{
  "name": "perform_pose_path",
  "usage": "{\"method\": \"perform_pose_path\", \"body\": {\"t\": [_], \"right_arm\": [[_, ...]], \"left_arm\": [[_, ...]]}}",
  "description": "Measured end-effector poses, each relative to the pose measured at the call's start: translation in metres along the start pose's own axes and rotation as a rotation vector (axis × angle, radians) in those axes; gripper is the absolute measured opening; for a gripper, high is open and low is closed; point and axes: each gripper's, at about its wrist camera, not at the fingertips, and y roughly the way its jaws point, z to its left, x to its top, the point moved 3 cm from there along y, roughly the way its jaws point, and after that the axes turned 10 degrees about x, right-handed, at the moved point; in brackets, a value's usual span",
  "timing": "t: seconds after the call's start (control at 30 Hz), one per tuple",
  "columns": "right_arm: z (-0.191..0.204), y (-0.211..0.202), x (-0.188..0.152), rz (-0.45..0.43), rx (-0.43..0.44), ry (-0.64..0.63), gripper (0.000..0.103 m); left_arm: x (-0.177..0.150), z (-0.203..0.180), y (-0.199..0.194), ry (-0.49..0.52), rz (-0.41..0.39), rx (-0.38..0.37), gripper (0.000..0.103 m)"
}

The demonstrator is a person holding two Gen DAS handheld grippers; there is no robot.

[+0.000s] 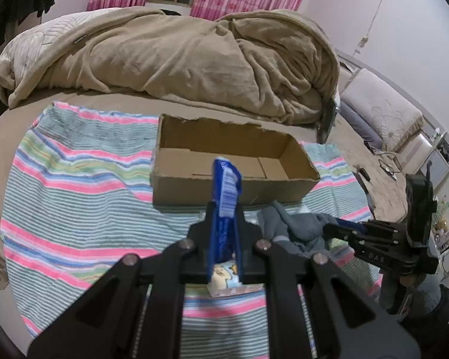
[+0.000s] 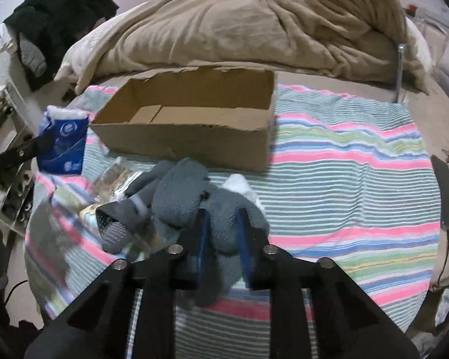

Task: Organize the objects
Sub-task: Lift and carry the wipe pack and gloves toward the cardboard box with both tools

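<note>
A bed (image 1: 83,104) is carrying a heaped tan blanket (image 1: 194,53) at its far side and a striped towel (image 1: 74,197) on the near part. A cardboard box (image 1: 230,161) is sitting open on the towel's far middle. Near it, a grey plush toy (image 2: 194,203) is lying on the towel, and the right gripper (image 2: 221,239) is pinching its fingers on the toy's near end. The left gripper (image 1: 224,218) is holding a blue tissue pack (image 1: 226,191) upright between its pressed fingers, just in front of the box
</note>
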Motion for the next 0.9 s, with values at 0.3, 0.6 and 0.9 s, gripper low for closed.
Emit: {"method": "perform_pose_path", "body": {"t": [0.3,0.6,0.9], "right_arm": [[0.009,-0.048,0.016,-0.128,0.025,-0.009,0.015],[0.017,-0.093,0.055,-0.26,0.07,-0.052,0.015],[0.011,-0.088,0.084,-0.293,0.064,-0.086,0.015]], "left_arm": [[0.011,-0.007,-0.014,0.01,-0.038,-0.008,0.01],[0.031,-0.019,-0.022,0.029,-0.087,-0.021,0.01],[0.049,-0.035,-0.01,0.049,-0.104,-0.044,0.01]]}}
